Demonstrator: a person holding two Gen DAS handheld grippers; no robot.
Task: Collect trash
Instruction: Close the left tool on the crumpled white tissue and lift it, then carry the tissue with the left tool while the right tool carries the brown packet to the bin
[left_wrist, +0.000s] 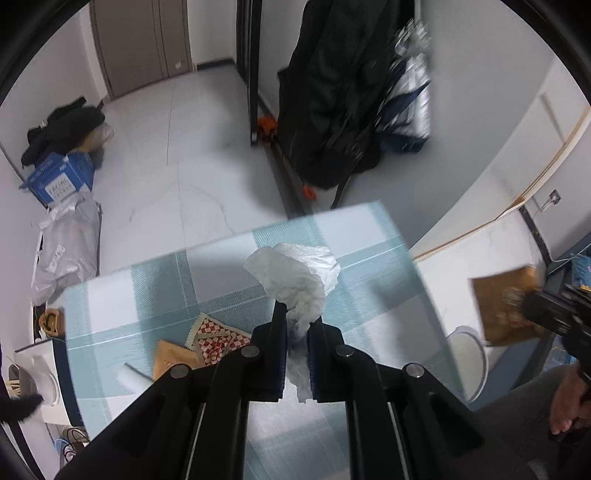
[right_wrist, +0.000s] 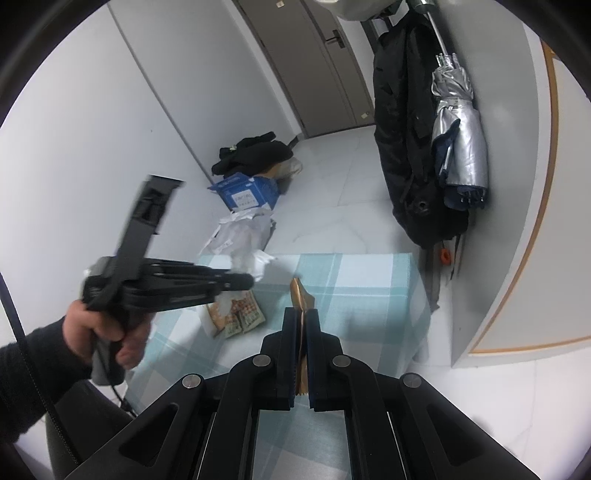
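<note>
Over the table: crumpled white tissue (left_wrist: 295, 273) hangs clamped in the left gripper (left_wrist: 297, 321), clear of the checked tablecloth (left_wrist: 369, 236), probably so it can be carried off as trash.
Right of the table: right gripper (right_wrist: 302, 325) is clamped on a flat brown wrapper (right_wrist: 301, 295), held edge-up over the cloth.
On the table, near edge: red-checked wrapper (left_wrist: 218, 338), a tan packet (left_wrist: 170, 360) and a white scrap (left_wrist: 135, 378) lie close together, seemingly yet to be picked up.
Containers: a white bin (left_wrist: 467, 354) shows beside the table's right side; I cannot tell what it holds.
Floor beyond the table: blue box (left_wrist: 62, 177), contents unclear.
</note>
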